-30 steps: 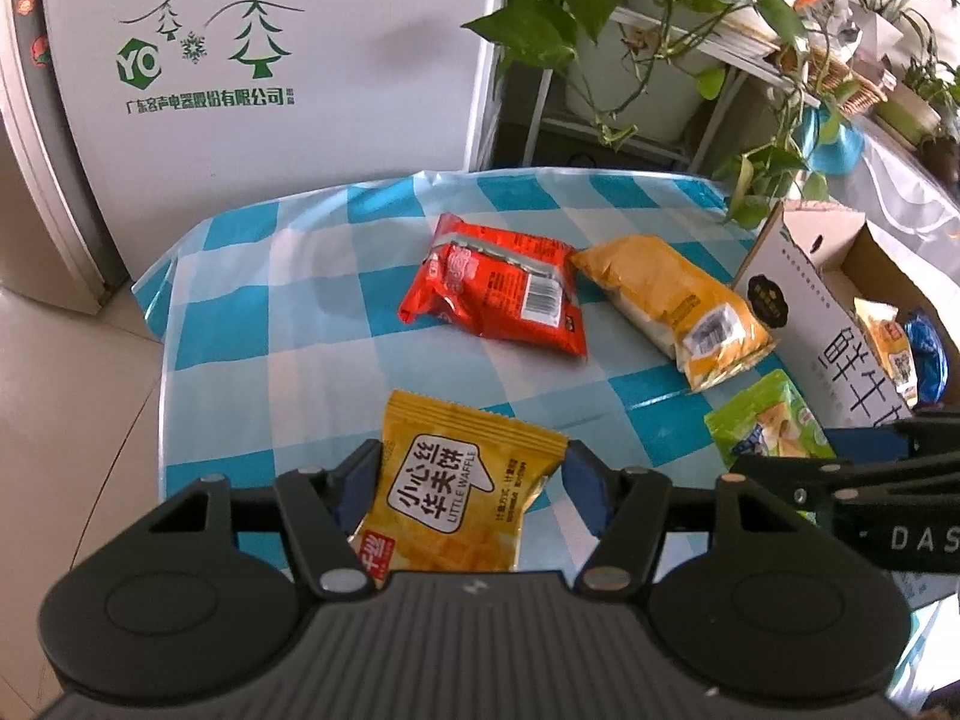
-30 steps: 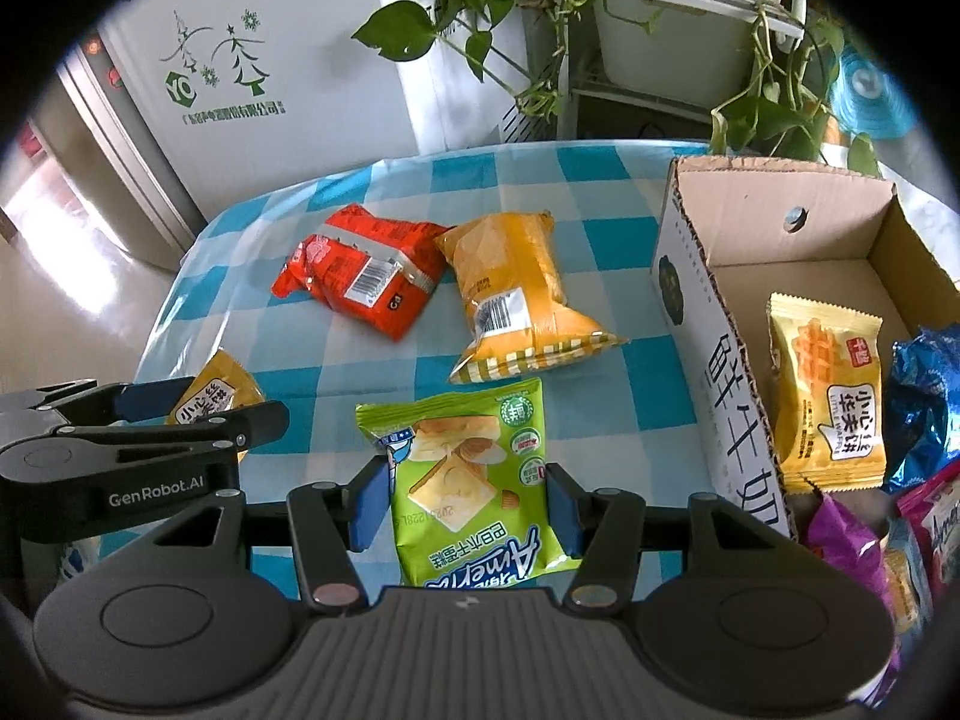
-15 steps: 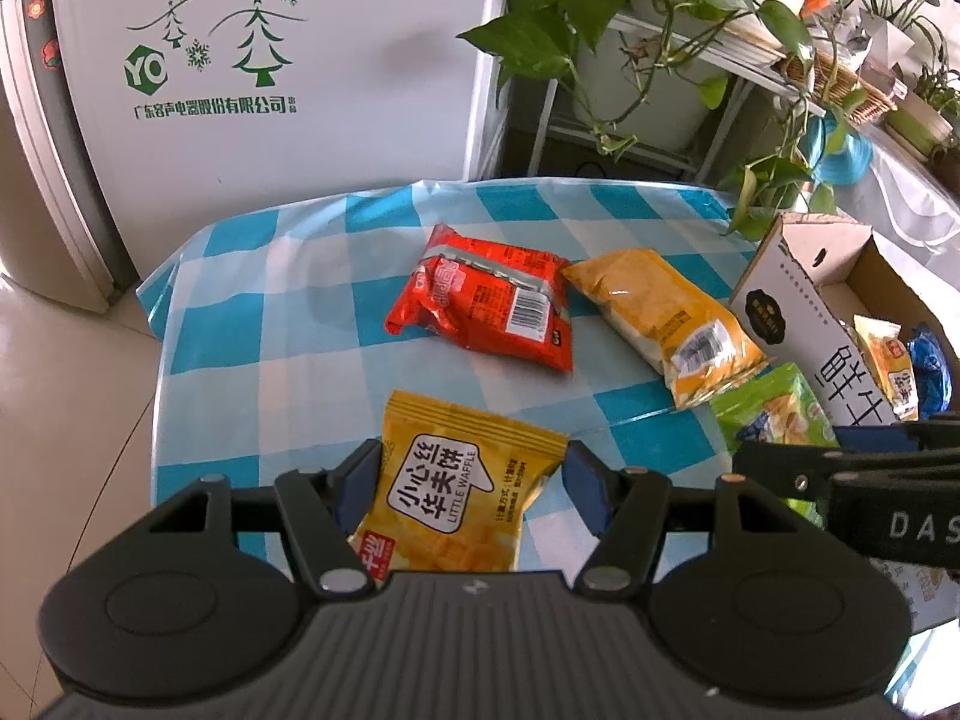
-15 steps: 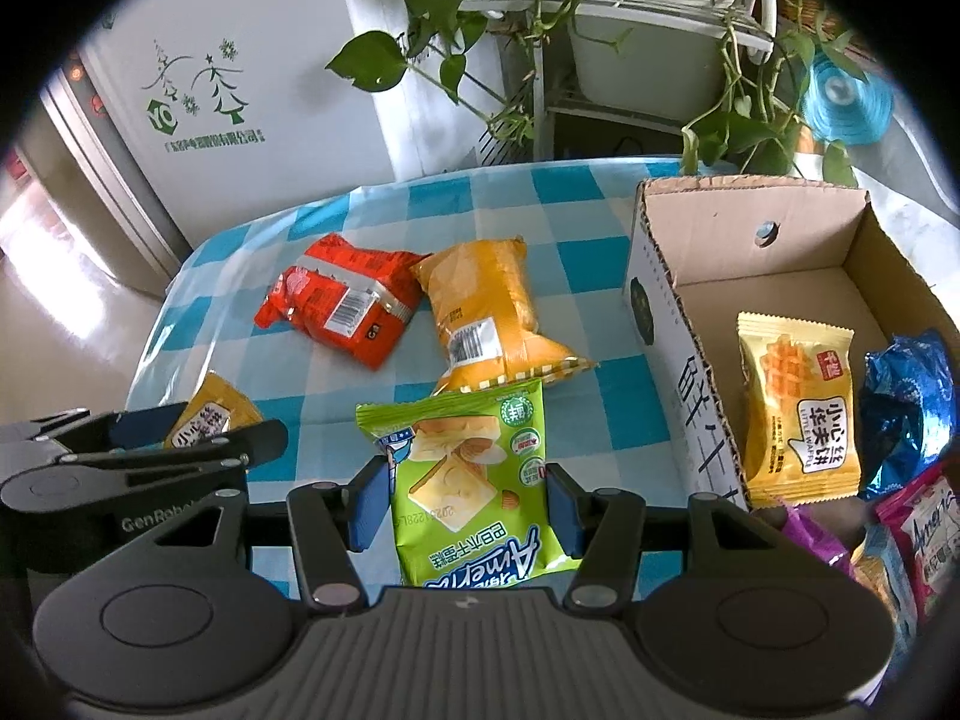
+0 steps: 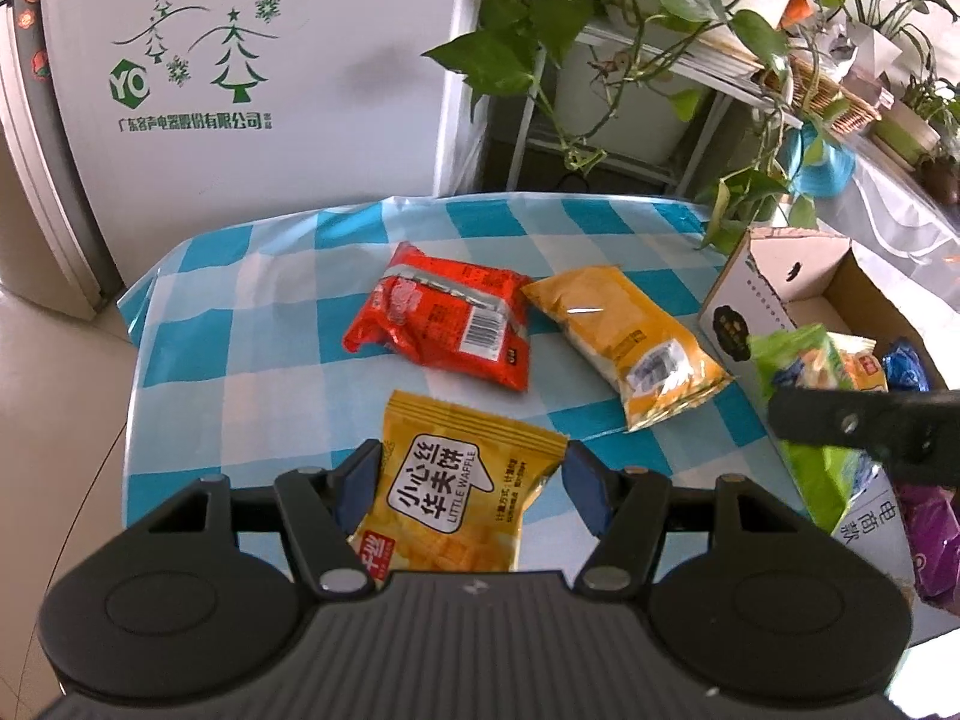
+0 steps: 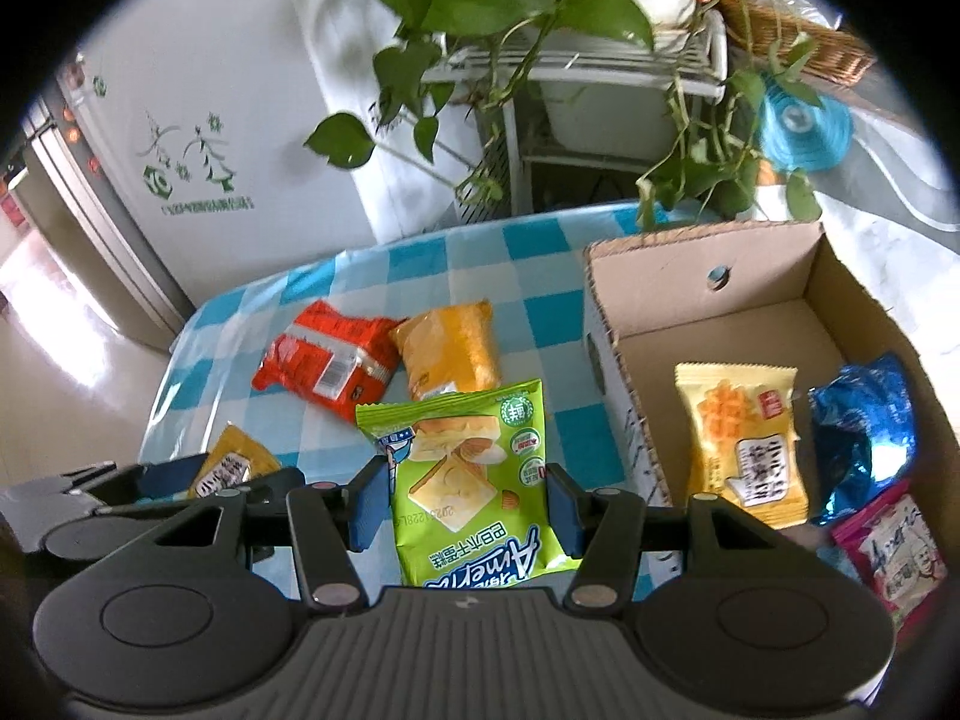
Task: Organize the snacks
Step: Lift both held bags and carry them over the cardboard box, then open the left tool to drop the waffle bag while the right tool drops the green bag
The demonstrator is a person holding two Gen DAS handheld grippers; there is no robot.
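A: Left wrist view. Left gripper [image 5: 468, 480] is clamped on the waffle pack [image 5: 456, 498], blue pads pressing its two side edges.

B: Label?

A: "LITTLE WAFFLE" in a white arrow panel, Chinese characters above it. Pack is yellow, its long axis running away from the camera, top seam at the far end (print reads upright from here). It hangs over the near part of the checked cloth [image 5: 252, 348].

B: Other items in that view?

A: Red pack [image 5: 444, 324] mid-table, barcode up, with the orange pack [image 5: 630, 342] just beside it on the right, lying diagonally. Box [image 5: 756, 294] at the right edge. White cabinet [image 5: 252, 60] behind carries green trees and a "YO" hexagon.

B: Right wrist view?

A: Right gripper [image 6: 465, 504] is closed on the green pack [image 6: 474, 480], pads on both long edges. Print is upside down from here: "Aimer" readable in blue-white script, cracker picture above it. Long axis points away from the camera, the far end over the cloth beside the box's left wall.

B: Inside the box?

A: A second waffle pack [image 6: 744, 438] lying flat, a blue foil pack [image 6: 870, 420] to its right, a pink pack [image 6: 900, 546] nearer the camera. The left gripper shows at lower left with its waffle pack between the jaws.
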